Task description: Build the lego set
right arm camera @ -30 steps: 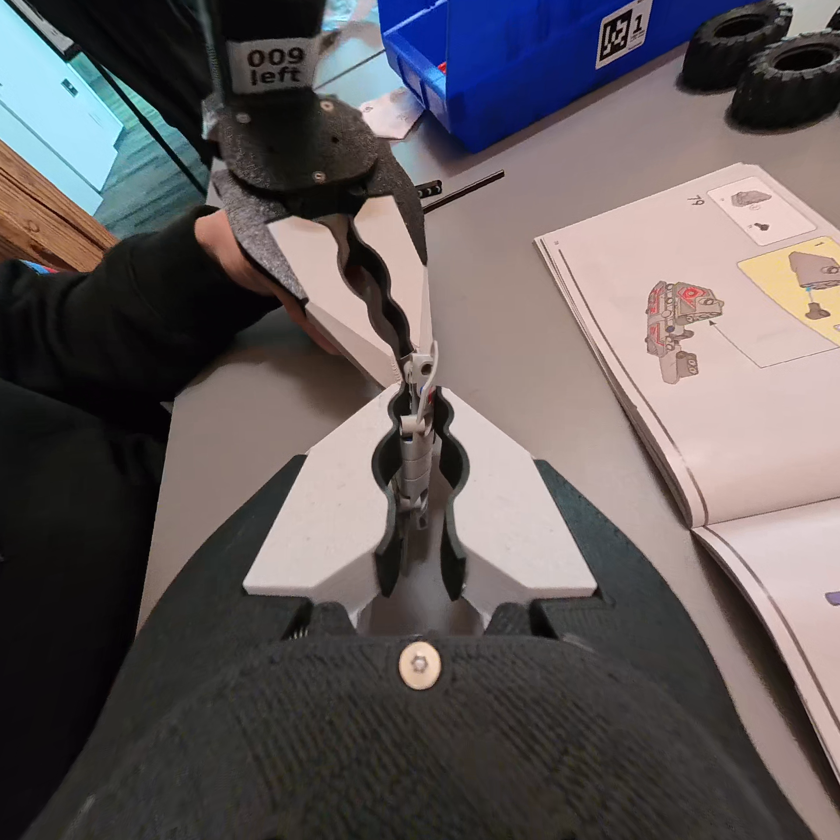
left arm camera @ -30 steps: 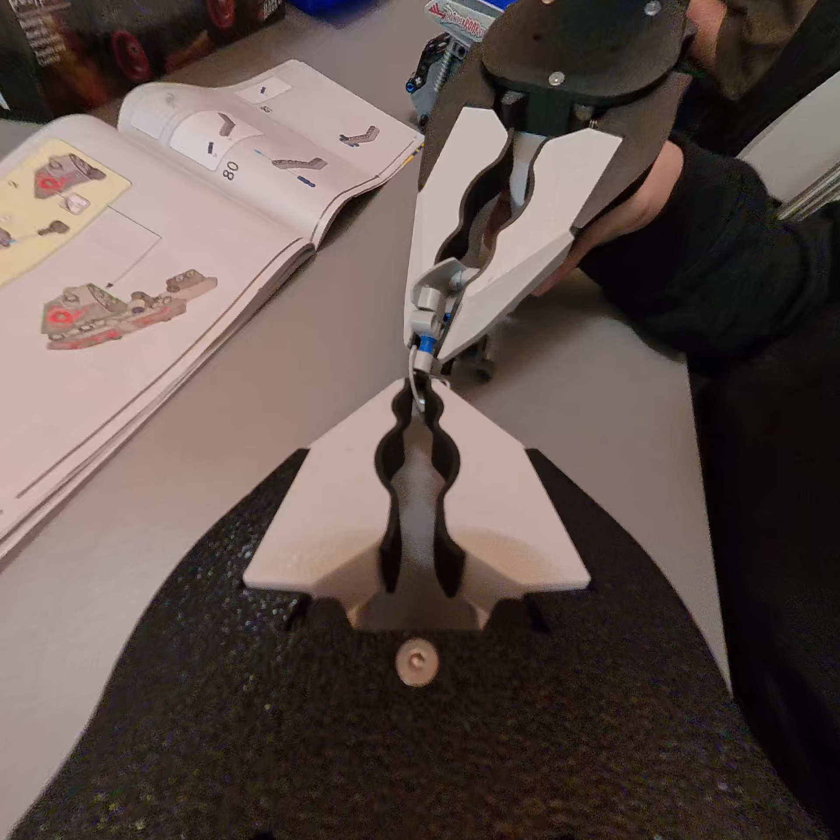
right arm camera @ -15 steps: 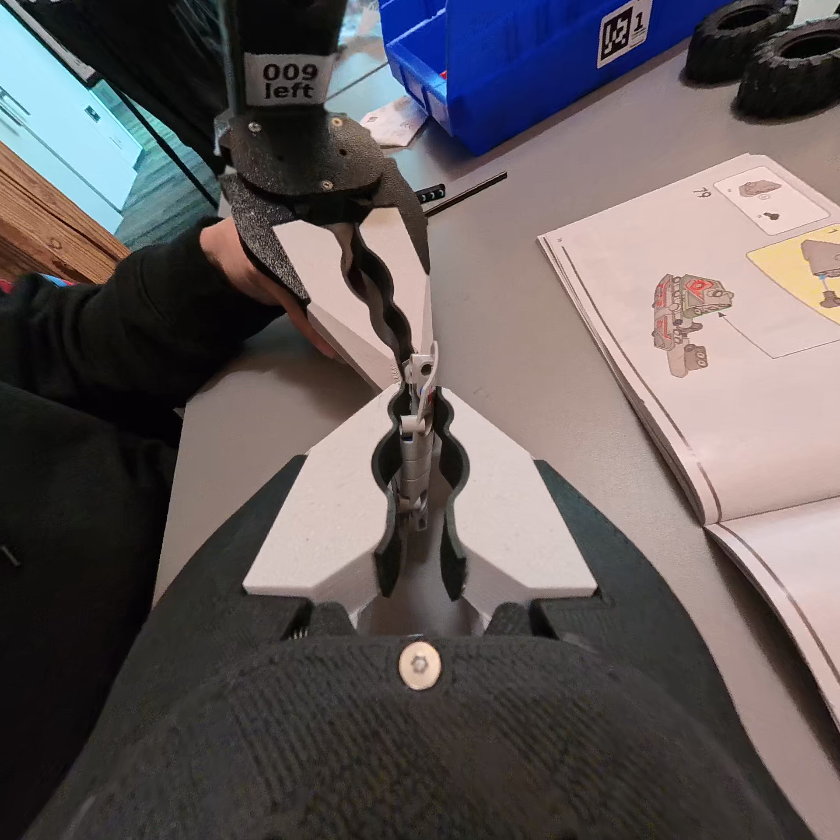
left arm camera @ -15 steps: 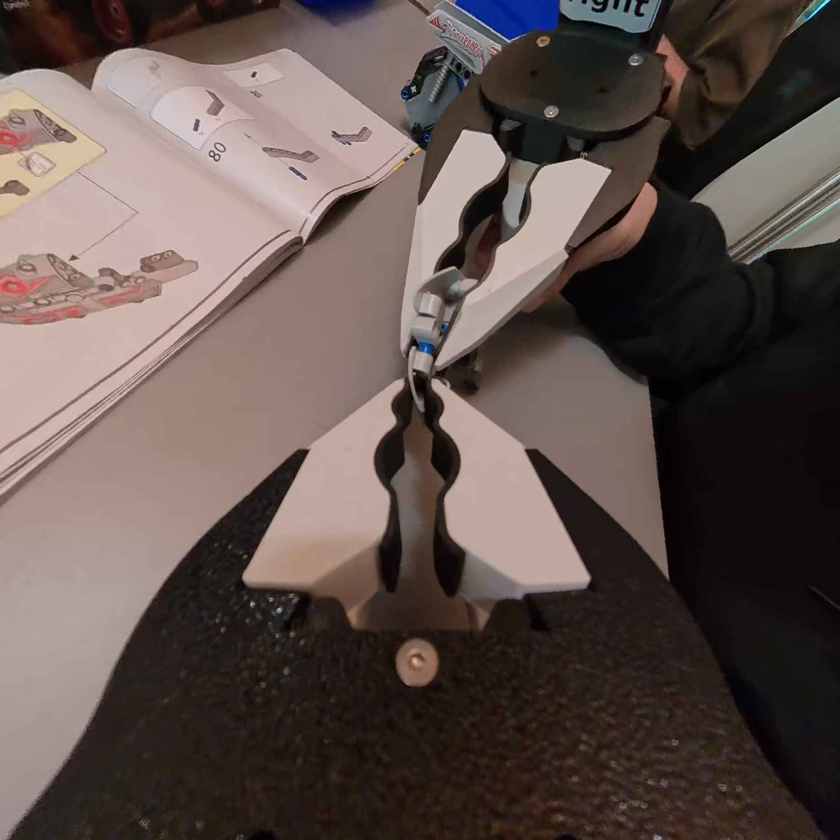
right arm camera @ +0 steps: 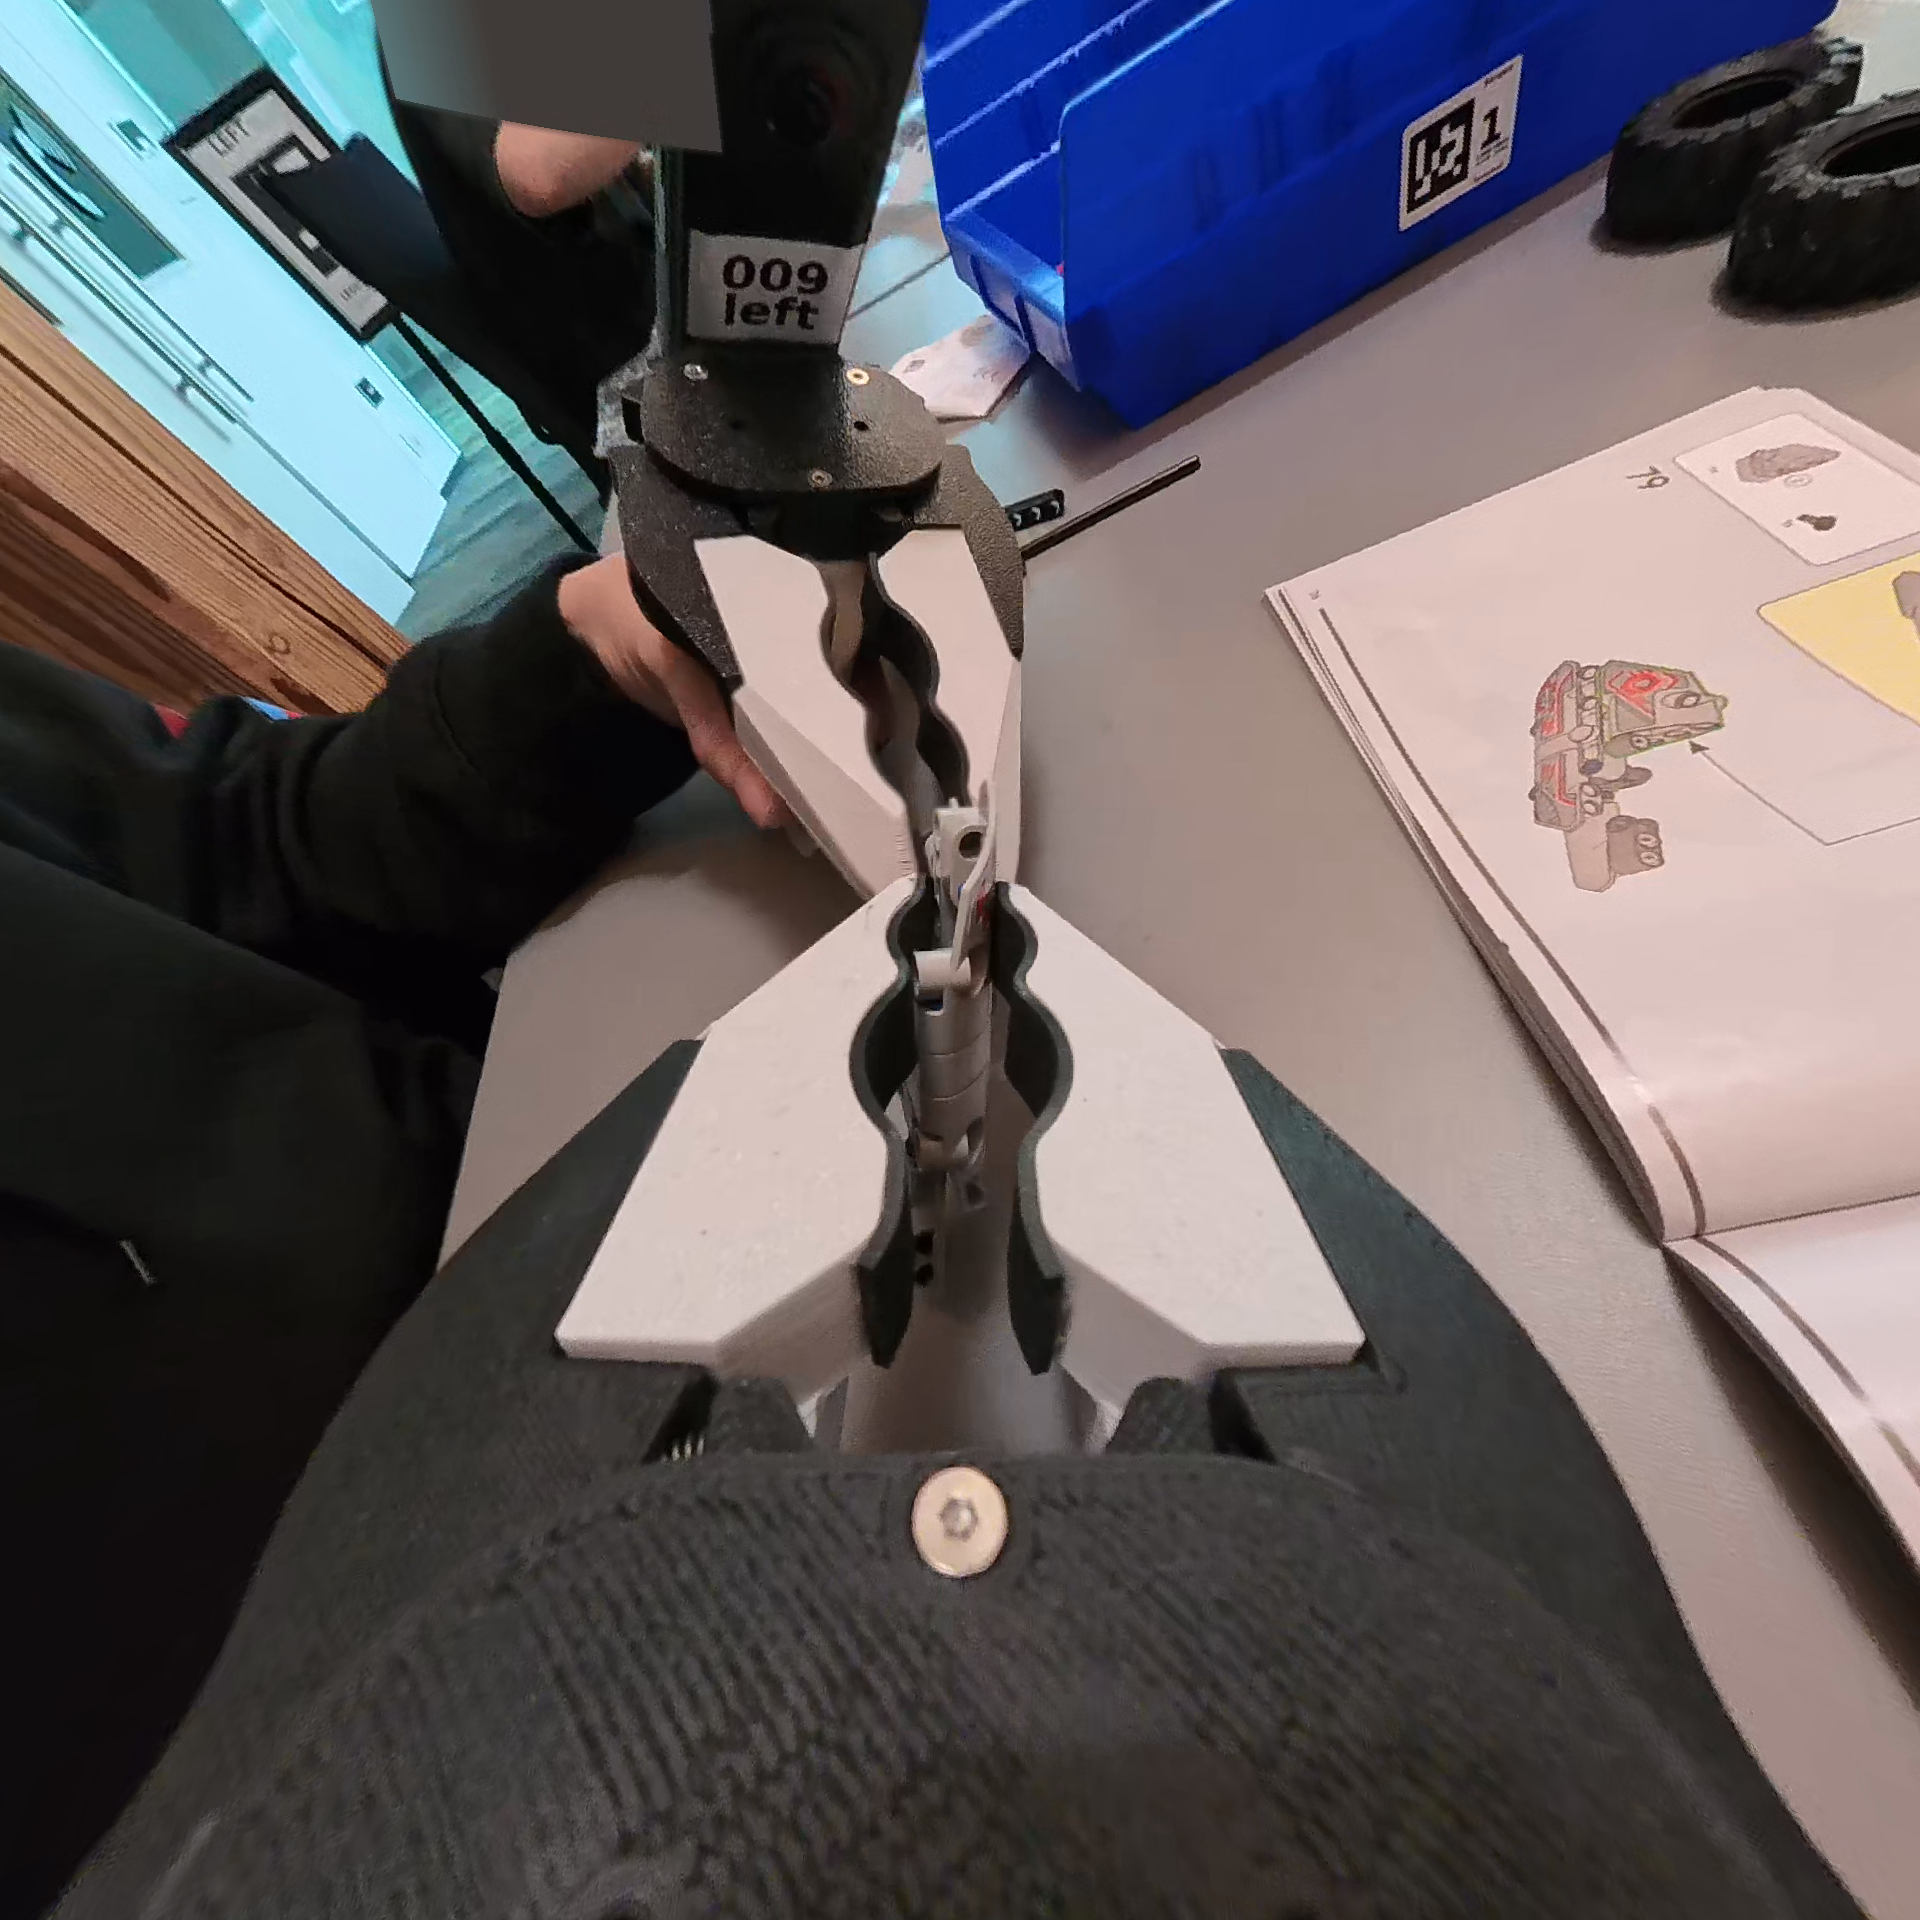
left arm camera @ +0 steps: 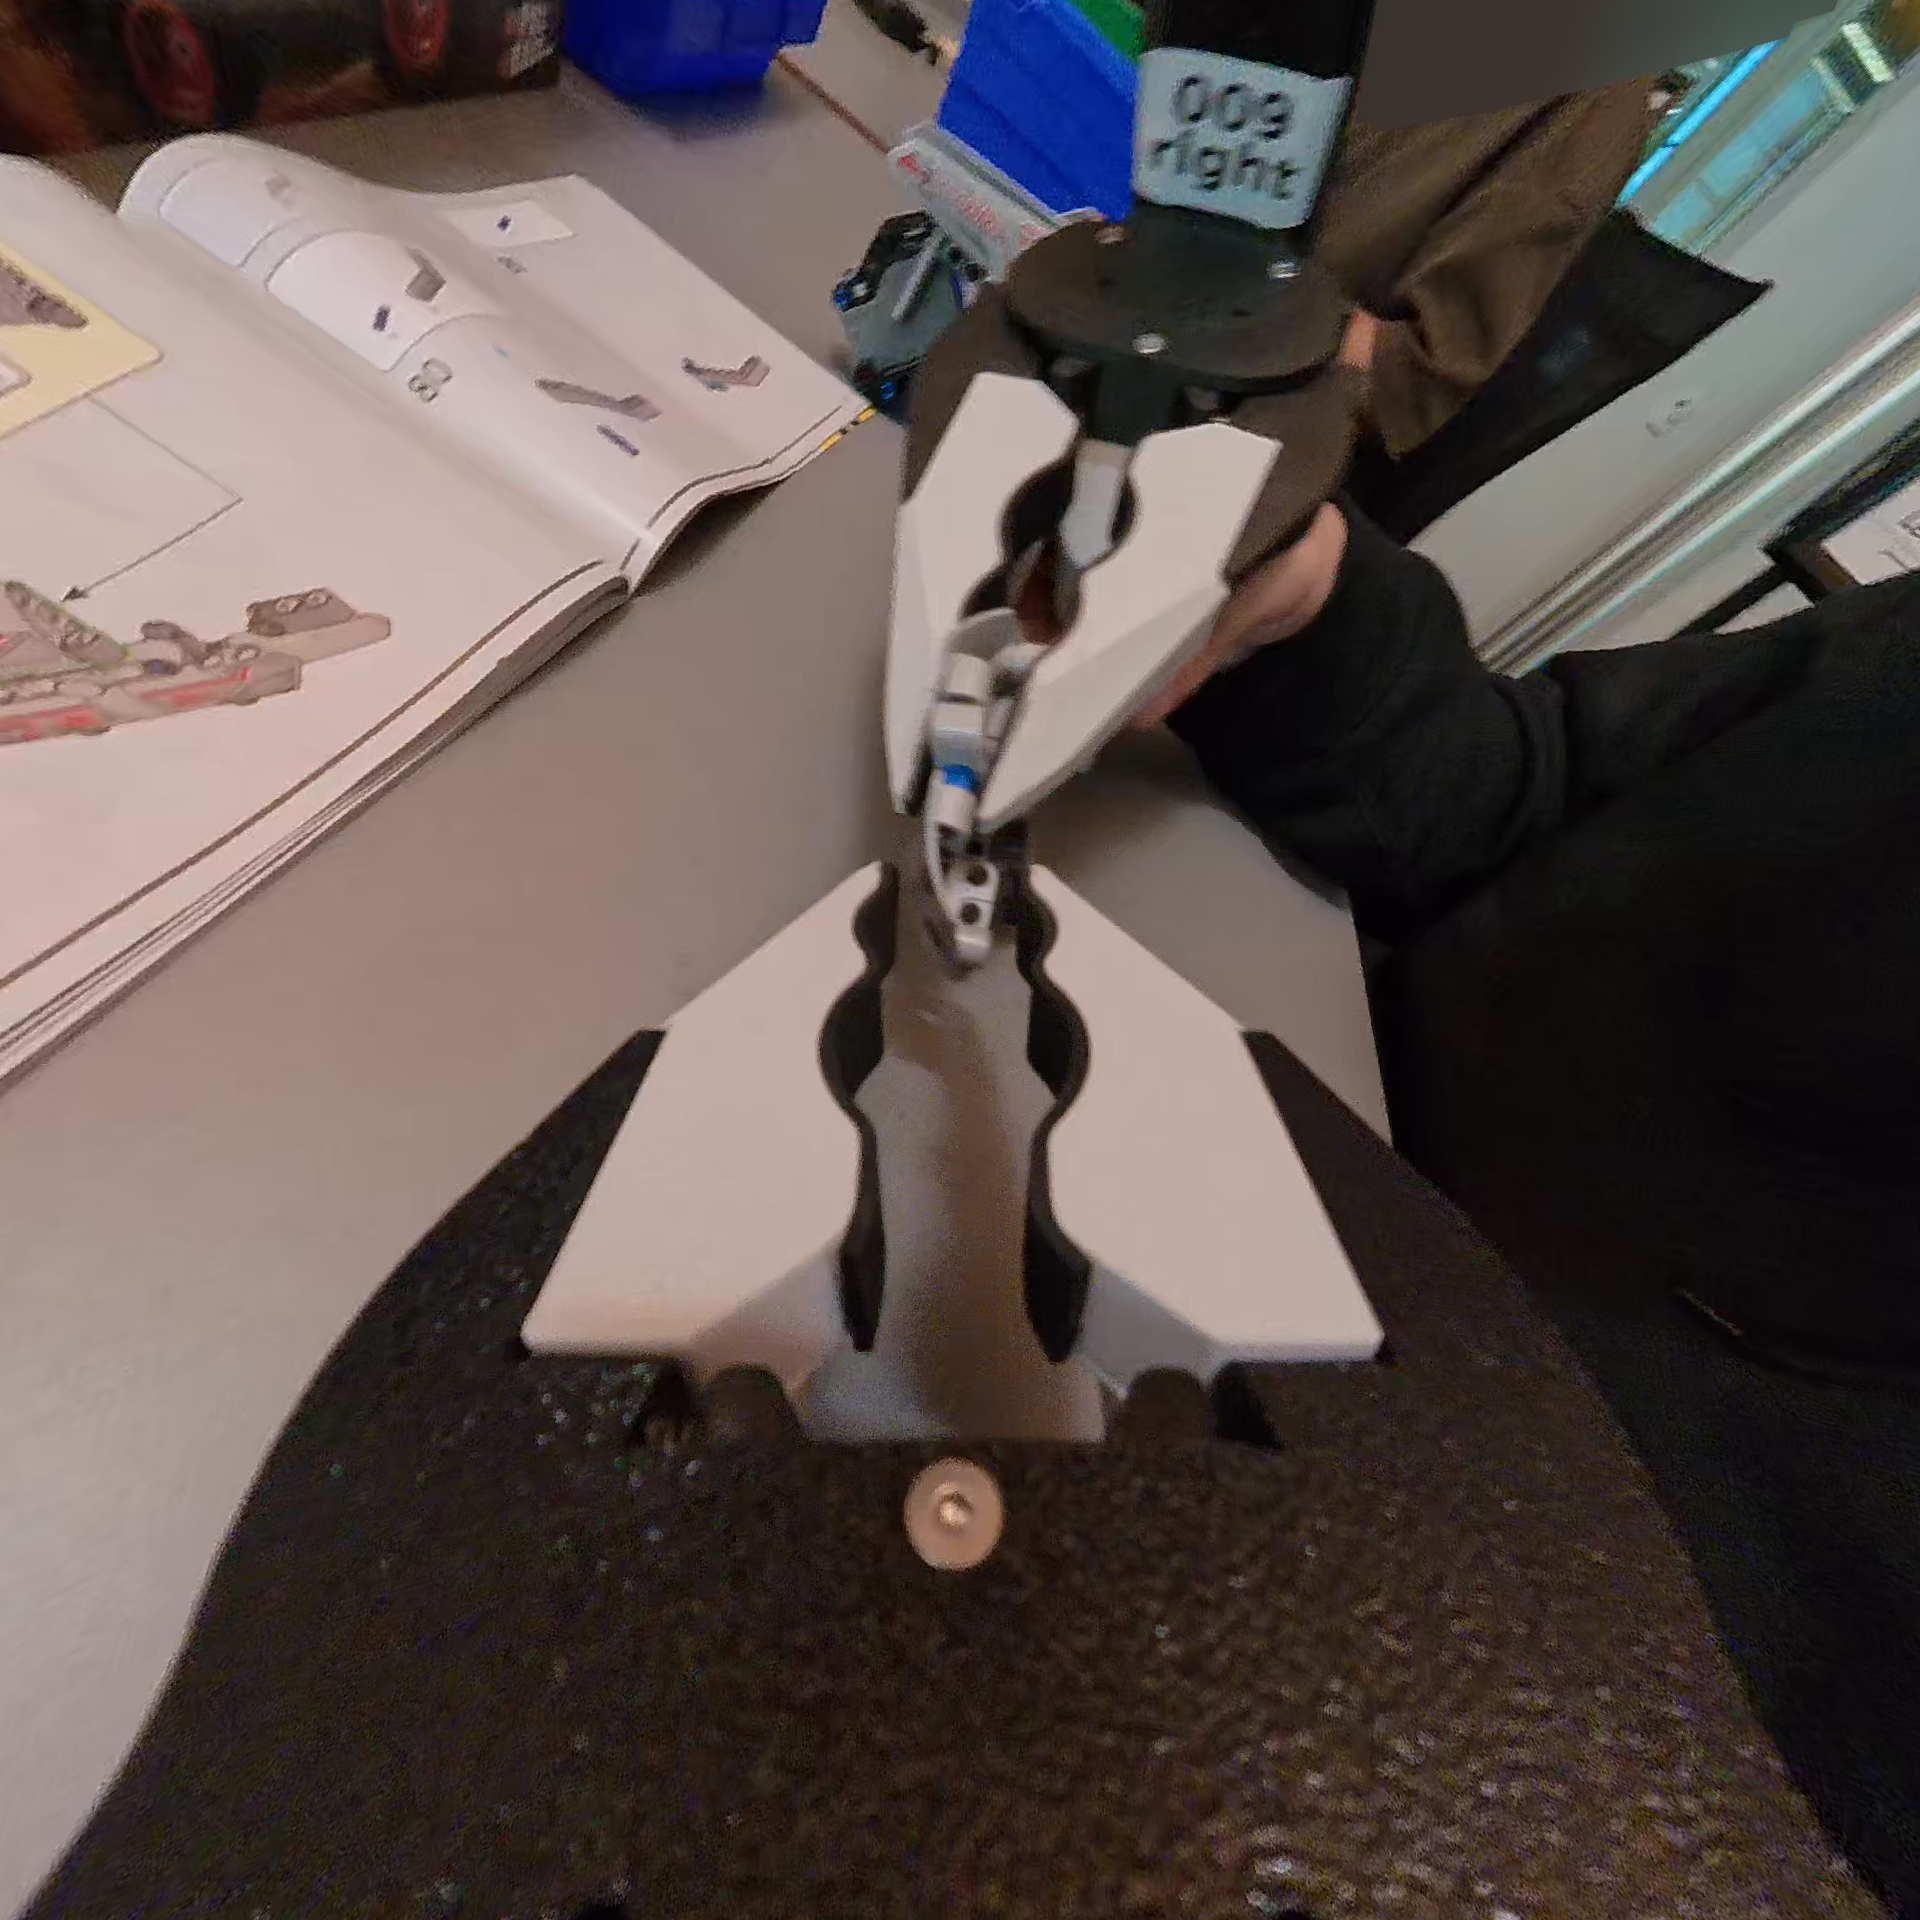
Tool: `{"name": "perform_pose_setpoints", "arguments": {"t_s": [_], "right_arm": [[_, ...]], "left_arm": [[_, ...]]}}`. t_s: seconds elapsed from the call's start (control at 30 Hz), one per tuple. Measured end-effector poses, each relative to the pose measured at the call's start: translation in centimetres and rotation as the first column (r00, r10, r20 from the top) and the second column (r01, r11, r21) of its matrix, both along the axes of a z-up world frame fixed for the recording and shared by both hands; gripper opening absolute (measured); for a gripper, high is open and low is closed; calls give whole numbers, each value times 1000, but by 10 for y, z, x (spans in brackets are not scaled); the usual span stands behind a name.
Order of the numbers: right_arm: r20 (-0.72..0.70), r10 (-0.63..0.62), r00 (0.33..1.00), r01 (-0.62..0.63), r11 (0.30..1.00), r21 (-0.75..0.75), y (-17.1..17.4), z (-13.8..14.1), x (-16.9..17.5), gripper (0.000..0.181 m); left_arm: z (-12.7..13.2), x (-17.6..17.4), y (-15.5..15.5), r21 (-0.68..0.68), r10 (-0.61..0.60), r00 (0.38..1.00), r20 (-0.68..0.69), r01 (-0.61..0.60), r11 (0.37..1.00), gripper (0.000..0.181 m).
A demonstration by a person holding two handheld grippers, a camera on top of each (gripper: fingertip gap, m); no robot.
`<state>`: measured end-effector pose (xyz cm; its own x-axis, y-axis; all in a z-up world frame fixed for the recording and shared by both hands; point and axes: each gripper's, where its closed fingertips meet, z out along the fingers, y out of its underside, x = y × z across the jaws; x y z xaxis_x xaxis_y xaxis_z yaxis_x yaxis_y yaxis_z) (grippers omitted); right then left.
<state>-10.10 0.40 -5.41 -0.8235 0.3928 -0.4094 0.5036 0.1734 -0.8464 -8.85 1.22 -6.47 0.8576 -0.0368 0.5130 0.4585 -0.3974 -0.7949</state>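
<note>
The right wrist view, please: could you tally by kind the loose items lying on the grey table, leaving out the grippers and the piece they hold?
Black tyres: 2
Blue bins: 1
Open instruction booklets: 1
Thin black axle rods: 1
Small paper slips by the bin: 1
Total: 6

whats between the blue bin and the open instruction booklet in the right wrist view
Mostly bare grey table; only a thin black rod lies in the stretch between the blue bin and the instruction booklet, seen in the right wrist view.
</note>
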Motion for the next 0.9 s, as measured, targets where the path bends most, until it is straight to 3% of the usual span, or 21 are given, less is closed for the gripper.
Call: {"name": "perform_pose_setpoints", "arguments": {"t_s": [0.17,0.27,0.43,0.9], "right_arm": [[66,-58,996,67,989,-134,10,10,-8,9],[105,-61,993,83,971,-225,12,18,-9,9],[149,-38,988,85,943,-322,10,24,-9,9],[105,3,995,35,931,-363,11,28,-4,11]], "left_arm": [[9,-2,-3,48,-3,993,-118,9,999,27],[0,1,-2,-9,-29,986,-165,28,1000,26],[2,0,6,-2,-2,959,-283,1,1000,14],[7,3,6,28,-4,983,-184,10,1000,11]]}}
